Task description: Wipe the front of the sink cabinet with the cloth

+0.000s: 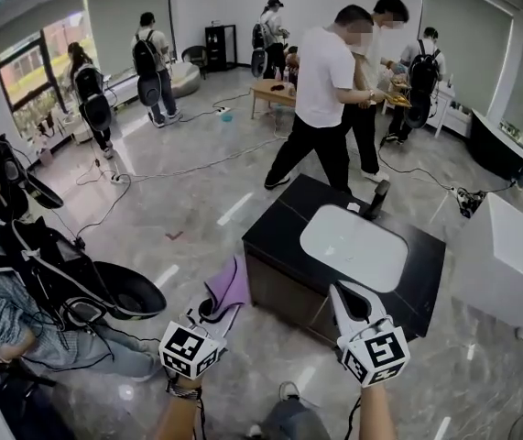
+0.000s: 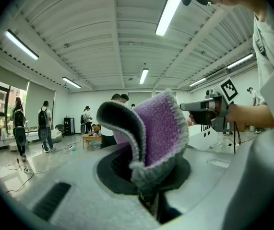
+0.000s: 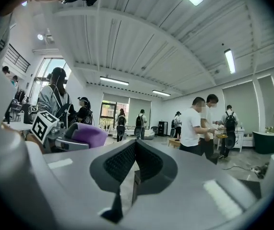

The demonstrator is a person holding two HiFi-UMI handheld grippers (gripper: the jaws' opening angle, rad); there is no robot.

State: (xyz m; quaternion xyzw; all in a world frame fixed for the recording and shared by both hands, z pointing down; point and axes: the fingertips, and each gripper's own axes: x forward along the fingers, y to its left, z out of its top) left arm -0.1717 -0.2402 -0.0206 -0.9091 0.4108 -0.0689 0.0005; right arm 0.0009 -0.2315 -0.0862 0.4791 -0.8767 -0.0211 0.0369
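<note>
The left gripper [image 2: 153,195] nipped only the hem of the purple grey-edged cloth [image 2: 158,128], which might slip against the black sink cabinet [image 1: 279,287]; the right gripper [image 3: 133,162] was closed and empty.

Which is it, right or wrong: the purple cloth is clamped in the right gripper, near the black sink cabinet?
Wrong. The purple cloth is clamped in the left gripper, near the black sink cabinet; the left gripper view shows it between those jaws.

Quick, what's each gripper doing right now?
Left gripper: shut on the purple cloth.
Right gripper: shut, nothing between its jaws.
</note>
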